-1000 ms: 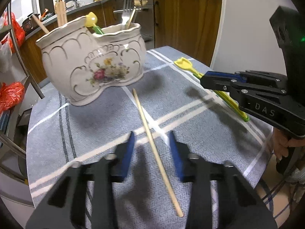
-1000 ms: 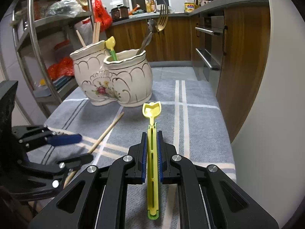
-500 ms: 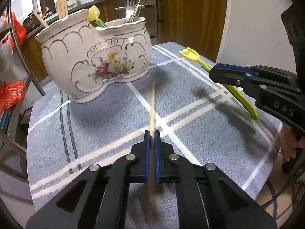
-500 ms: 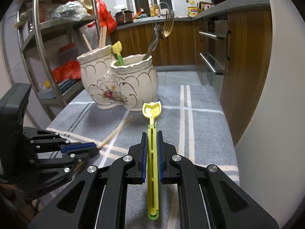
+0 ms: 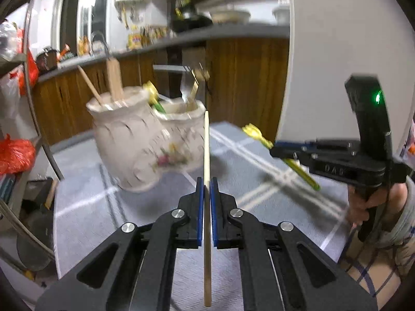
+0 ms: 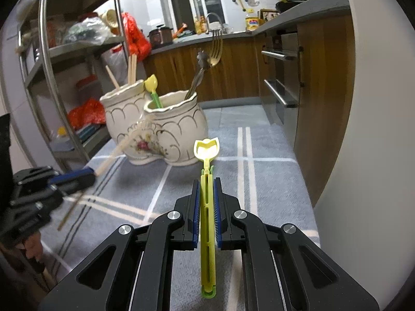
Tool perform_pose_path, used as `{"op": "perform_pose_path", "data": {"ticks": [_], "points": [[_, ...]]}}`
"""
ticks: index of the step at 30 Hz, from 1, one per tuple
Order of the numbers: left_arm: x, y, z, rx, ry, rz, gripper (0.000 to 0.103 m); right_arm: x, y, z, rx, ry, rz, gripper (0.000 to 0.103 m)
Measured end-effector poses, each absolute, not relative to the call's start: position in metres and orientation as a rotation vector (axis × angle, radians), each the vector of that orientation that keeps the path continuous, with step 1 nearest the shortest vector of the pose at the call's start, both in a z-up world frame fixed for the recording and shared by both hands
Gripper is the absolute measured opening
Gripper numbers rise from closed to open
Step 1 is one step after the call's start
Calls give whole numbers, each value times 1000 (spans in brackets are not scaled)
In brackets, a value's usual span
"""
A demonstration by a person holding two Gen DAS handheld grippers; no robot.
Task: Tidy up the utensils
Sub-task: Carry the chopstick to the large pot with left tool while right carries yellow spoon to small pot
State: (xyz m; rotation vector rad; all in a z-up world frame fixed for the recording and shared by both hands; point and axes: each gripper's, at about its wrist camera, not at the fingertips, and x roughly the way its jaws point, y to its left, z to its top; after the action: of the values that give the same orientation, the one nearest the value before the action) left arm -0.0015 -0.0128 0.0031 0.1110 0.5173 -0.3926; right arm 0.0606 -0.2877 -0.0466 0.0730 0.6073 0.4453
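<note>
My left gripper [image 5: 206,185] is shut on a wooden chopstick [image 5: 206,142] and holds it above the cloth, tip pointing at the holder. My right gripper [image 6: 206,185] is shut on a yellow-green plastic spoon [image 6: 206,153], lifted off the table. The white floral two-pot ceramic holder [image 6: 155,127] stands at the back of the table. Its left pot holds chopsticks [image 6: 131,68], its right pot a fork [image 6: 215,49] and a yellow spoon [image 6: 151,85]. The left gripper also shows in the right wrist view [image 6: 75,177], the right gripper in the left wrist view [image 5: 280,150].
A grey plaid cloth [image 6: 259,171] covers the table. A metal shelf rack [image 6: 46,59] with red bags stands to the left. Wooden kitchen cabinets [image 6: 321,77] and a white wall [image 6: 378,129] lie to the right.
My left gripper closed on the chopstick lying on the cloth and lifted it. My right gripper raised the yellow-green spoon a little, still shut on it.
</note>
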Motion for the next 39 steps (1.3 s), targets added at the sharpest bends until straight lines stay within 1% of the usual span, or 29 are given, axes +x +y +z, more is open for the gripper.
{"op": "perform_pose_path", "data": {"ticks": [6,13,20,26,33,39], "points": [[-13,18,23,52,356,-377,5,52,-281,-29,101,509,455,10],[14,44,48,5,284,-374,5,64,-266,1,84,433,458,10],[51,59,66,-38,266,-391,5,96,-250,22,121,387,475,10],[94,71,75,-142,268,-447,5,129,-232,30,190,369,509,10],[136,73,73,-212,268,-451,5,171,-216,28,297,383,547,10],[144,62,63,-157,206,-374,5,188,-203,18,285,368,524,10]]}}
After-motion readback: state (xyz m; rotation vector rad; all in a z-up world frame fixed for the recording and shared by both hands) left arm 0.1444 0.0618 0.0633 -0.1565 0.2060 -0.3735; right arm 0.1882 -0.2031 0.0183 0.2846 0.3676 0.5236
